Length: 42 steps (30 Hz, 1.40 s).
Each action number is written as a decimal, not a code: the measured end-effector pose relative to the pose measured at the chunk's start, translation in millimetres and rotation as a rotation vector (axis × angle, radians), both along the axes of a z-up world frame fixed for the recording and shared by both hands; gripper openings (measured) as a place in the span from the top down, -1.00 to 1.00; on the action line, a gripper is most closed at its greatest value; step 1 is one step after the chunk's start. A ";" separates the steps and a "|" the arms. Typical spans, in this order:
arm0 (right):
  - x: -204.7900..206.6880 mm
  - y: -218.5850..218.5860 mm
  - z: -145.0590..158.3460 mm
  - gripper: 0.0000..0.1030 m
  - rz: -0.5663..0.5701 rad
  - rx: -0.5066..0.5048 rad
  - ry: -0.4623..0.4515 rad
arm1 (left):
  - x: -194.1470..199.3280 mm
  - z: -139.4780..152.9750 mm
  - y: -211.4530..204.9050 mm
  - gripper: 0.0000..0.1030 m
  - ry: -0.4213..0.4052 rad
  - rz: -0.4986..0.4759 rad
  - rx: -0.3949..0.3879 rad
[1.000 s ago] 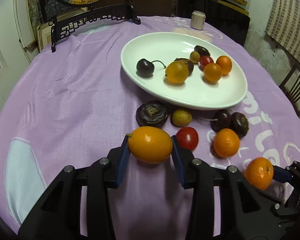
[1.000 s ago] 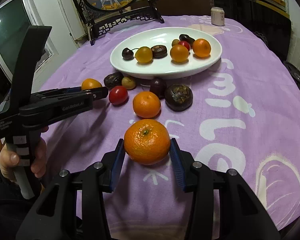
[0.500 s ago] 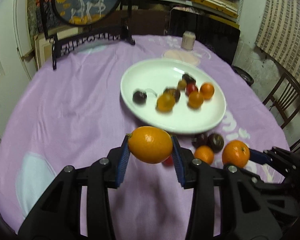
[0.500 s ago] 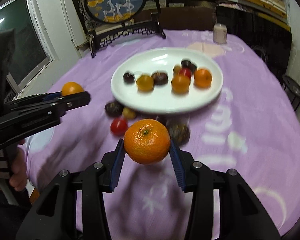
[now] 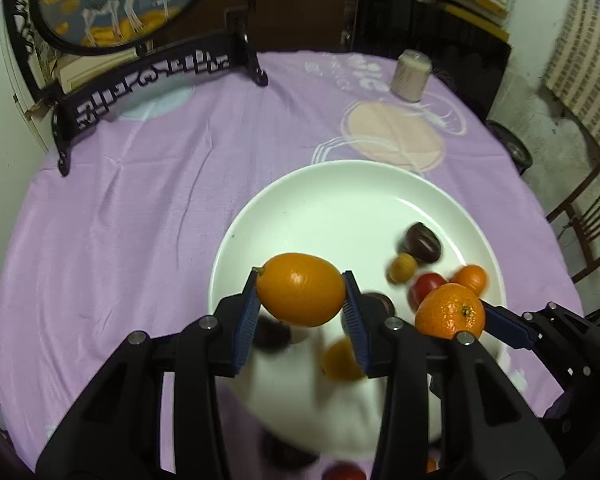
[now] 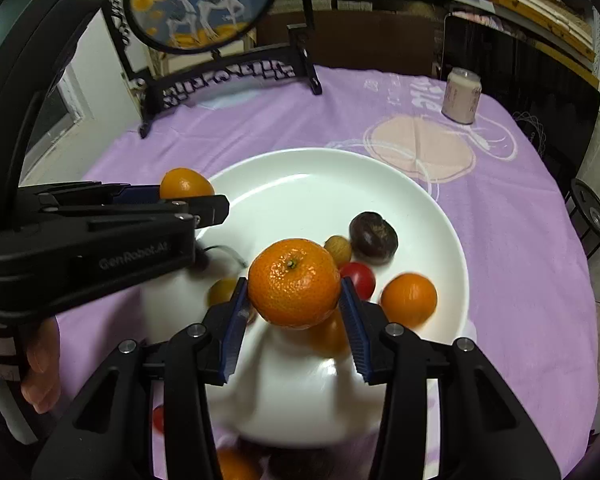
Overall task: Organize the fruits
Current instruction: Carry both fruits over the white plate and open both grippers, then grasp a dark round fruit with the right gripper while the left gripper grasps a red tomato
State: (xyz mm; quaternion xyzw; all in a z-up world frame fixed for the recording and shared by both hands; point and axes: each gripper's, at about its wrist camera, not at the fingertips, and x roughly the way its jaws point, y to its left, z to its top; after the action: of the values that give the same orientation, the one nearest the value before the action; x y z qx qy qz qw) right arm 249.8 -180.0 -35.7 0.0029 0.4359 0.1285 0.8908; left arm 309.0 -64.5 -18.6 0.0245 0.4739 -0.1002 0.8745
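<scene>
Smooth oval orange kumquat [image 5: 301,294], clamped across its ends by the left gripper [image 5: 301,308], looks light, slippery; the right gripper [image 6: 295,312] pinches a dimpled round mandarin [image 6: 294,282] above the white plate's [image 6: 384,184] near edge.

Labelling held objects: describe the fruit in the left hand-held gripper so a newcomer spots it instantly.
Start at the white plate on the purple tablecloth. Above its near-left part, the left hand-held gripper clamps a kumquat between its blue pads. It is smooth, glossy and egg-shaped, unlike the round, dimpled mandarin held to its right.
</scene>
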 end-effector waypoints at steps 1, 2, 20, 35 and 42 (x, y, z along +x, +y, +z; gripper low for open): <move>5.9 -0.7 -3.2 0.12 0.001 0.000 0.010 | 3.3 -3.3 -1.1 0.20 0.007 -0.001 0.002; 9.1 -0.4 -5.4 0.12 0.002 0.000 0.015 | 7.9 -7.8 -2.8 0.20 0.017 -0.003 0.003; -93.2 -14.8 33.7 -0.39 -0.008 0.020 -0.114 | -97.3 33.4 24.5 -0.84 -0.211 -0.007 0.019; -159.9 -26.8 -19.2 -0.39 -0.120 -0.007 0.009 | -199.5 -25.2 57.5 -0.84 -0.109 0.021 0.005; -138.3 -25.5 -45.5 -0.39 -0.097 -0.047 0.026 | -205.0 -36.0 56.3 -0.84 -0.088 0.018 0.029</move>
State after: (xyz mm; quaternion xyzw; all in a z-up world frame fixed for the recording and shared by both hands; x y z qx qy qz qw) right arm 111.5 -205.4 -81.2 0.0047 0.4494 0.0750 0.8901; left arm 104.0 -8.2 -54.6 0.0372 0.4366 -0.0842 0.8949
